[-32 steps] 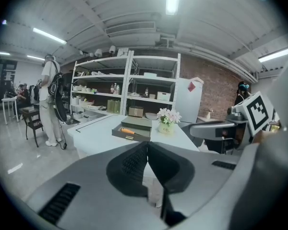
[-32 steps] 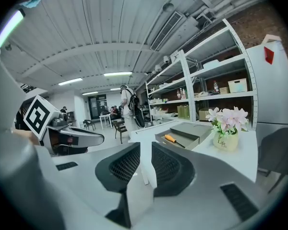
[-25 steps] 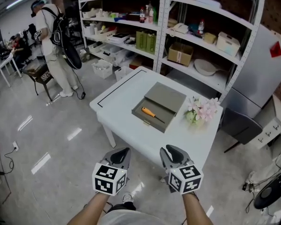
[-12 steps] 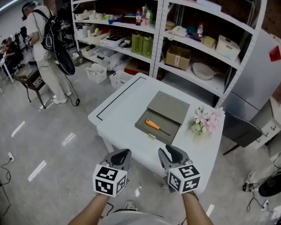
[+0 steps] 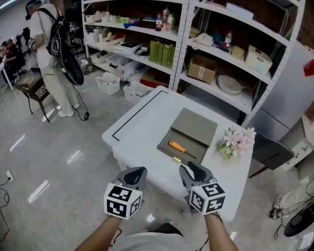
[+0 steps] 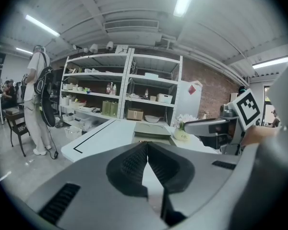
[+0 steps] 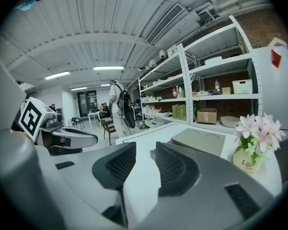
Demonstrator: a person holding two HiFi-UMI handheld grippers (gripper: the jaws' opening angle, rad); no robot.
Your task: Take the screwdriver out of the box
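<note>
Since the earlier frames both grippers have closed in on the table. A second ago they hung over the floor well short of it. Now, in the head view, the tips of the right gripper (image 5: 189, 167) overlap the near edge of the white tabletop (image 5: 141, 122). The left gripper (image 5: 137, 170) is level beside it, just short of that edge.

The right gripper's fingers (image 7: 120, 166) have just been opening. They stand a moderate gap apart with nothing between them. The left gripper's fingers (image 6: 132, 164) are closed tip to tip and hold nothing.

The screwdriver (image 5: 181, 149) lies just beyond the right gripper's fingertips and a little to their left, apart from them. From the left gripper it is ahead and to the right. It rests in the open tray of the grey box (image 5: 163, 149), roughly parallel to the tabletop's near edge. Its orange handle points toward the left corner and its dark shaft toward the right. Neither gripper view shows it, as the box's front wall hides the tray.

The box sits close to the near edge, with its lid (image 5: 198, 123) lying flat behind the tray. A vase of pink flowers (image 5: 235, 141) stands just beside the box, toward the tabletop's right corner.

Beyond the far edge rises metal shelving (image 5: 225, 51) stocked with bottles, cartons and bowls. At the far left a person (image 5: 46, 41) with a backpack stands on the floor, well apart from the table.
</note>
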